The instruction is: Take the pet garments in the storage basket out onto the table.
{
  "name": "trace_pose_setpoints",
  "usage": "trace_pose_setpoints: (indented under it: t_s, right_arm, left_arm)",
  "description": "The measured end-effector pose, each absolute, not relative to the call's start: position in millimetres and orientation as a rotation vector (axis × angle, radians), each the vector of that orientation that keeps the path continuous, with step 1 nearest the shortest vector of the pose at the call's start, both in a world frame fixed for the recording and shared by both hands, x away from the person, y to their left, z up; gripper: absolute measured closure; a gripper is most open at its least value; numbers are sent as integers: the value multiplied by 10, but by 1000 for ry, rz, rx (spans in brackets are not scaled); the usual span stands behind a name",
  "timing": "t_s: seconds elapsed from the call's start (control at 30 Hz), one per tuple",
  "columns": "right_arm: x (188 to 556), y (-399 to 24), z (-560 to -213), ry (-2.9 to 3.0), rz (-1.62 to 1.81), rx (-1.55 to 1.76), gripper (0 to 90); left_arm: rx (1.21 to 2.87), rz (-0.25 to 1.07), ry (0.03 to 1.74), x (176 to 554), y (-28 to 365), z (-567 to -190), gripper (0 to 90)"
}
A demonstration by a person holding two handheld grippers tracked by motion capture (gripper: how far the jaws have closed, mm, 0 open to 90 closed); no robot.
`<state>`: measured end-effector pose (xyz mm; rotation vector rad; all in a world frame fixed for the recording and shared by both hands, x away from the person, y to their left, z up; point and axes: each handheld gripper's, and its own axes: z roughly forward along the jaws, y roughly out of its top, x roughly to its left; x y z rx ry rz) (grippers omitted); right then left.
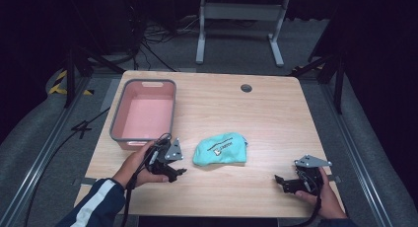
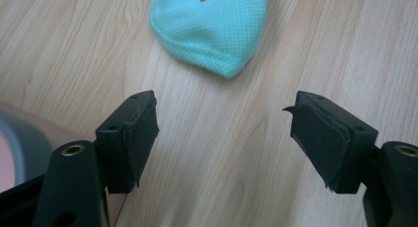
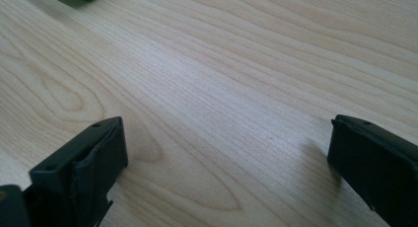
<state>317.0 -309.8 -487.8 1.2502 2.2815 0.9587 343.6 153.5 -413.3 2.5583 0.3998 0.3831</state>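
A teal cloth (image 1: 221,149) lies at centre frame on the worktop (image 1: 276,118), a pink bin (image 1: 144,113) at upper left. The left hand-held gripper (image 1: 180,172) and right hand-held gripper (image 1: 279,180) flank the cloth, both released, jaws spread.

Folded turquoise cloth (image 1: 221,150) with a small printed label on top, lying flat near the middle of the wooden table (image 1: 276,113). Knit weave and a rounded, folded corner plain in the left gripper view. Pink tub with grey rim (image 1: 143,111) well apart, at the table's left, upright.
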Motion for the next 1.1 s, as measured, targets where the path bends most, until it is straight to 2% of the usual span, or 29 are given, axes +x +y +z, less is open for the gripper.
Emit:
trace_pose_setpoints:
  t_s: [0.5,1.1]
  right_arm:
    - [3170,-3098,-4878,2281,959,1252,18]
    - [3170,-3098,-4878,2281,958,1253,18]
  left_arm:
    - [2575,428,512,3352,2026,-4287,253]
    - [2527,419,640,3284,2557,-4434,227]
